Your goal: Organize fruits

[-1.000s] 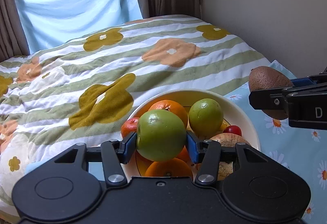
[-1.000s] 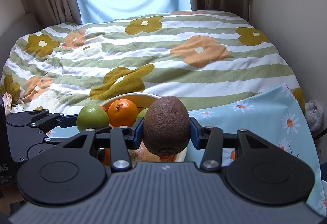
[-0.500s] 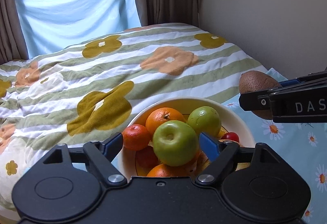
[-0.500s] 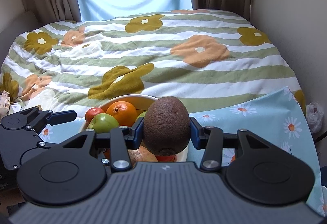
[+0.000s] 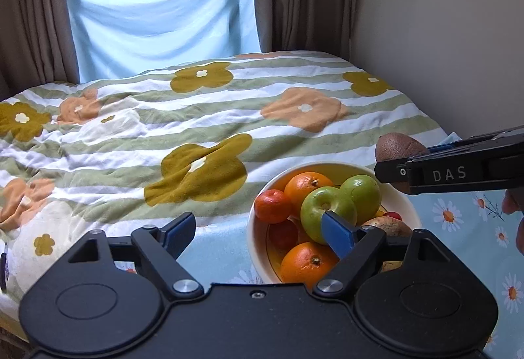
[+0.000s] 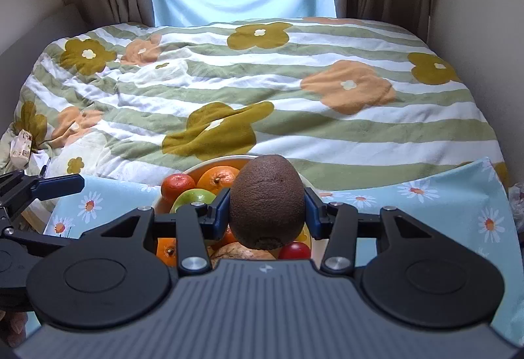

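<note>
Gripping a kiwi, right hand-held gripper hovers over bowl; only left view shows left hand-held gripper w/ jaws just opened wide, empty, apple in bowl.

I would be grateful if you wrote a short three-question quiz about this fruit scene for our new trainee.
1. True or false: the left claw is clamped on the green apple.
2. What does the right claw hold?
A. an orange
B. the brown kiwi
C. a tomato
3. Fill in: the green apple rests in the ____.

Key:
1. False; its jaws have just been opening and stand wide, with nothing between them.
2. B.
3. Bowl, on top of the other fruit.
</note>
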### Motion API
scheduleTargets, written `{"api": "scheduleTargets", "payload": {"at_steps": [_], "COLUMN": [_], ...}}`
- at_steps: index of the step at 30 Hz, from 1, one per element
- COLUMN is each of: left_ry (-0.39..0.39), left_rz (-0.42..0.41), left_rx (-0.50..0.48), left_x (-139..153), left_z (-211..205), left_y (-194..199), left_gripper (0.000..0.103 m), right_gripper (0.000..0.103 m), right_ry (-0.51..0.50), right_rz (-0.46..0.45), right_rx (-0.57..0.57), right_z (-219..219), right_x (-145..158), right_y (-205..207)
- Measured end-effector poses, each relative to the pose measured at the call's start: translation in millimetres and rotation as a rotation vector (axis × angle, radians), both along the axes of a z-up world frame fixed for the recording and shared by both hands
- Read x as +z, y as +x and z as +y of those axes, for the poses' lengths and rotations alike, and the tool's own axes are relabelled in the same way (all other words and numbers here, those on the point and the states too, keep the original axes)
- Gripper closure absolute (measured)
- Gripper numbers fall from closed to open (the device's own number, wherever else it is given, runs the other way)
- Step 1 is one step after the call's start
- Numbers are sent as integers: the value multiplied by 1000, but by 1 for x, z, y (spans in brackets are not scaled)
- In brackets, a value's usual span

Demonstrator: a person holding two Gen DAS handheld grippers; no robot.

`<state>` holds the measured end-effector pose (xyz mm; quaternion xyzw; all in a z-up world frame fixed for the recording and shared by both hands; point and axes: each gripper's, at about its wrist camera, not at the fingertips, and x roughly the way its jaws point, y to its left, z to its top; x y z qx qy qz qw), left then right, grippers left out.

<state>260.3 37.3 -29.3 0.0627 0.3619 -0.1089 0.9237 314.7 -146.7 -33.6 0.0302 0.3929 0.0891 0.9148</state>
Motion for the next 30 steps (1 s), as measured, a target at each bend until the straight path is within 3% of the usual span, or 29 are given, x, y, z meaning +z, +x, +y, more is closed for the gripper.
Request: {"api": "scheduleTargets", "payload": {"at_steps": [10,19,23,30], "left_ry": [24,20,17,10], "left_rz": [8,12,6,-30], "left_rx": [63,76,79,81], "left_x": [-6,-9,-6,11], "left_z": [17,20,19,15], "left_y": [-11,-15,-20,-34], "left_gripper": [15,15,15,15], "right_gripper": [41,38,23,21], "right_ry": [61,120,119,91], "right_rz": [38,14,-13,-51], "right_rx": [31,27,17,30], "right_z": [2,-3,-6,-3], "right_x": [-22,-20,-12,9], "right_y": [12,10,3,-16]}}
